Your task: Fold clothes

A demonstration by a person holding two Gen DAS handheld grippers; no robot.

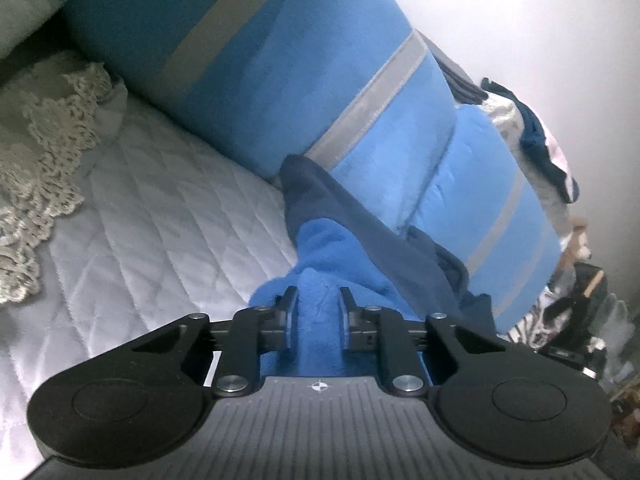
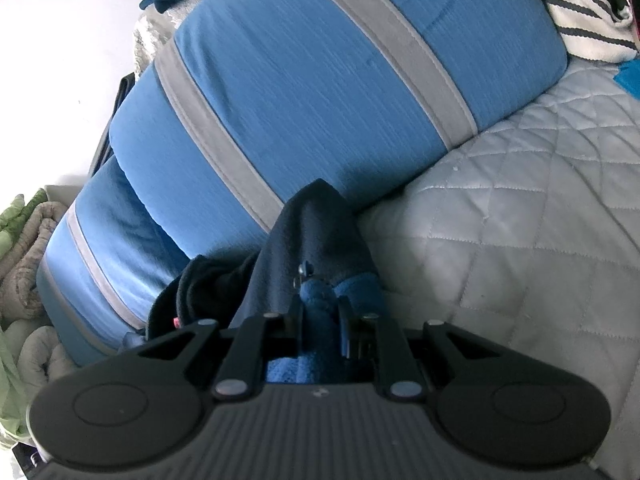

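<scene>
The left gripper (image 1: 316, 312) pinches the fleece (image 1: 324, 248) and the right gripper (image 2: 320, 312) pinches it too, so the fleece, lying on the quilt (image 1: 160, 220) by the big pillow (image 1: 280, 80), looks ready to fold.

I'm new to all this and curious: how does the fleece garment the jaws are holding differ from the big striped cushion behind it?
The fleece garment is two-toned, bright blue and navy; the striped cushion is lighter blue with grey bands. The garment is bunched and limp, pinched by the left gripper and right gripper; the cushion is plump and untouched by either. The garment is much smaller. Both lie over the white quilted bed cover.
</scene>
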